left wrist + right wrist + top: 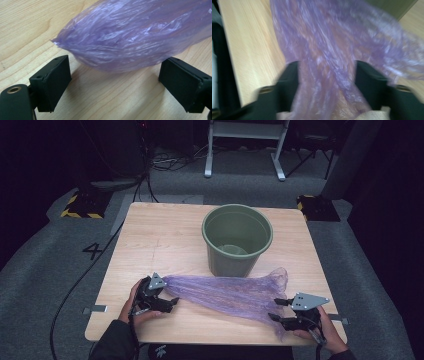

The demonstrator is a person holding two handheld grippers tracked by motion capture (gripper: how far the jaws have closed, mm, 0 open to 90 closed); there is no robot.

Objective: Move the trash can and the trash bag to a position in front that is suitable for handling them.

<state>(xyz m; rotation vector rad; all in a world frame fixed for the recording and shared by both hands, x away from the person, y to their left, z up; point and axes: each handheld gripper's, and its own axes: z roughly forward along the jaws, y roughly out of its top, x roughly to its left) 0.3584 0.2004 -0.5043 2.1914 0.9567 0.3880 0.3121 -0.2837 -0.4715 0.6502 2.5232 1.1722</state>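
A crumpled purple plastic bag [230,292] lies stretched across the front of the wooden table [160,235], just before a green bucket [237,240]. My left gripper [169,291] sits at the bag's left tip with its jaws wide open. In the left gripper view the bag [130,35] rests on the wood just ahead of my left gripper [115,85], untouched. My right gripper [276,309] is at the bag's right end near the front edge. In the blurred right gripper view the bag [332,37] runs between the parted jaws of my right gripper [327,80].
The bucket stands upright at mid-table, and its green wall [397,7] shows at the top of the right gripper view. A black cable [75,285] trails over the grey floor on the left. A white frame [245,145] and striped weights [80,207] stand behind the table.
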